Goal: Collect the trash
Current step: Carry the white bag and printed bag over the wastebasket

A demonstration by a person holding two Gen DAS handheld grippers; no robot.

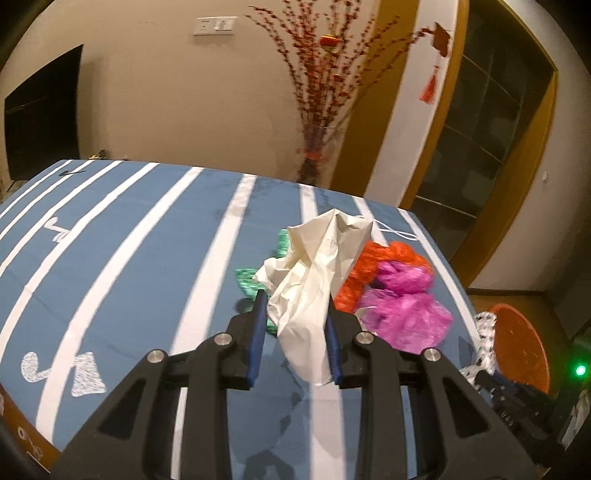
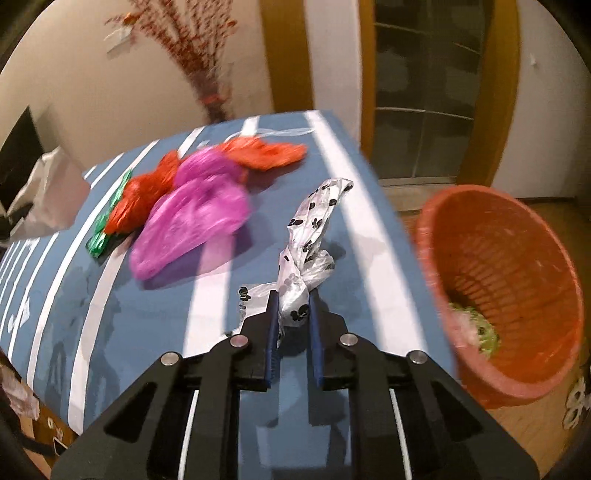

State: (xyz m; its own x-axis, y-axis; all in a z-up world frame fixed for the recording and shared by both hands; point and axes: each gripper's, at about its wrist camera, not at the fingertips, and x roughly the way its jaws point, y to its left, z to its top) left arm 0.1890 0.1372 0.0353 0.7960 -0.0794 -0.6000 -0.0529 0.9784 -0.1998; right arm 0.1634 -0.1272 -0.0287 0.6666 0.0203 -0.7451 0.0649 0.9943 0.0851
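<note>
The worktop [image 1: 129, 258] wore a blue cloth with white stripes running away from me and chalky white figures near its left edge. Behind it stood a beige wall with a switch plate [image 1: 215, 26], a dark screen [image 1: 44, 114], and a vase of red-berried branches [image 1: 317, 92] beside a wood-framed glass door [image 1: 491, 122].

My left gripper [image 1: 295, 321] had its jaws pinching a cream bag [image 1: 317, 269], a soft, crumpled sheet rising in a loose peak above the cloth. Just beyond it, toward the far right corner, lay a heap of thin, glossy film: a magenta bag [image 2: 192, 221] puffed and wrinkled, an orange bag [image 2: 266, 153] flattened behind it, and a crinkled green foil wrapper [image 2: 101, 236] at the heap's left side.

My right gripper [image 2: 293, 310] had its jaws pressed onto a clear, twisted bag printed with black paw marks [image 2: 314, 236], which stretched in a rope-like strand along the worktop's right edge. Off that edge an orange lattice-walled plastic basket [image 2: 517, 258] sat tilted, with pale scraps at its bottom.
</note>
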